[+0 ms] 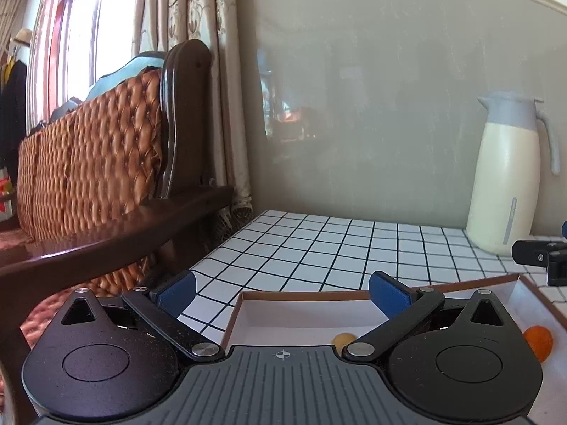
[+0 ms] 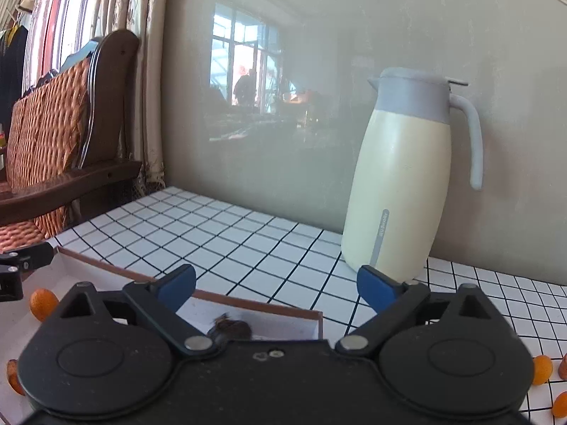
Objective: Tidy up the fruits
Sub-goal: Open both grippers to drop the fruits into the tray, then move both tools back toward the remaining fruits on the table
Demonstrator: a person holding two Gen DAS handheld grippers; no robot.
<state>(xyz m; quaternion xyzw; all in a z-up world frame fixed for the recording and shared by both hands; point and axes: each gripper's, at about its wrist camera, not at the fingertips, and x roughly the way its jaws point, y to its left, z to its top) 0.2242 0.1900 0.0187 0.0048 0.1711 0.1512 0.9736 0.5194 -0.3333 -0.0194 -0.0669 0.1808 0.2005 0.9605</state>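
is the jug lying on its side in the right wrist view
No, the jug stands upright on the tiled counter, next to the wall.

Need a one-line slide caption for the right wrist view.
Right gripper open above a shallow white box holding a dark fruit, cream thermos jug behind on gridded tabletop.

Bright daylight from window [image 1: 81, 24], blown out white; glossy wall [image 2: 283, 106] mirrors it hazily; fisheye bends edges, dark corners; dark fruit [image 2: 230, 327] blurred
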